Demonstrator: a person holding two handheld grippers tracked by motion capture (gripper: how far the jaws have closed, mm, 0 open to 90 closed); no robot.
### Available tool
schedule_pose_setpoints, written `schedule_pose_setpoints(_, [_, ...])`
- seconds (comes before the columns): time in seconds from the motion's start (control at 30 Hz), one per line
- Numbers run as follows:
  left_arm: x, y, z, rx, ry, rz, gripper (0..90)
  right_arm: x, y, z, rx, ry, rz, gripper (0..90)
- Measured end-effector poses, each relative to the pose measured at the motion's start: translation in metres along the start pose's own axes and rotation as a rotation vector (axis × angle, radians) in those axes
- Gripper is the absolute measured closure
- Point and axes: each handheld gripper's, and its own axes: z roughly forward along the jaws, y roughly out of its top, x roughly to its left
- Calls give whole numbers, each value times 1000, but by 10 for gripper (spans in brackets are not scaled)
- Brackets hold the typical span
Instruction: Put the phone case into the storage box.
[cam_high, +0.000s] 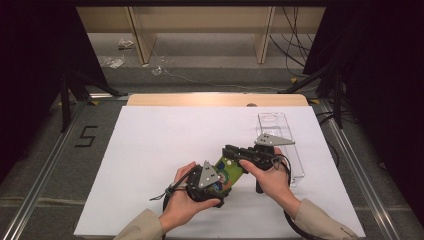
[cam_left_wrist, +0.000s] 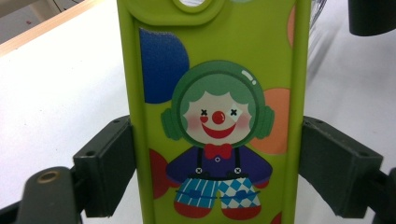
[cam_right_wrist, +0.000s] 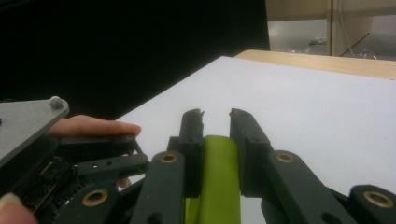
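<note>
High view: both hands meet low on the white worktop (cam_high: 150, 145), around six o'clock of the sheet. The left tongs (cam_high: 220, 176) and the right tongs (cam_high: 231, 151) share one lime-green phone case (cam_high: 229, 169), held between them just above the surface. A clear plastic tray (cam_high: 282, 135) lies at three o'clock, touching nothing, close to the worktop's right edge. From nine through twelve o'clock the white sheet lies open, with a wooden strip (cam_high: 200, 99) running along its far edge.

Left gripper view: here's the case (cam_left_wrist: 215, 112) face-on, clown print up, and the left tongs (cam_left_wrist: 217, 168) are clenched on its two long edges, one black pad at nine o'clock, the other at three. The camera cutout sits at twelve o'clock. White worktop (cam_left_wrist: 56, 88) spreads free on both sides.

Right gripper view: the right tongs (cam_right_wrist: 215, 135) pinch the case (cam_right_wrist: 217, 172) edge-on, the green rim squeezed between the pads and the tips poking past it. At nine o'clock a fingertip (cam_right_wrist: 100, 127) rests on the other tool. Ahead, from twelve to three o'clock, open worktop (cam_right_wrist: 317, 107) runs to the wooden edge.
</note>
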Motion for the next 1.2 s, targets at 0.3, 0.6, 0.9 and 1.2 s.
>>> schedule_pose_setpoints(0.3, [2,2,-1,-46,4,28,154,4,7,-5,-18,6,11,772])
schedule_pose_setpoints(0.6, [10,1,-2,-51,-4,3,142,4,20,-16,-44,9,-37,777])
schedule_pose_setpoints(0.9, [15,-1,-4,-81,-35,-24,176,2,25,-18,5,36,-120,776])
schedule_pose_setpoints(1.2, [16,-1,-3,-92,-62,-13,194,2,30,-18,72,106,-233,776])
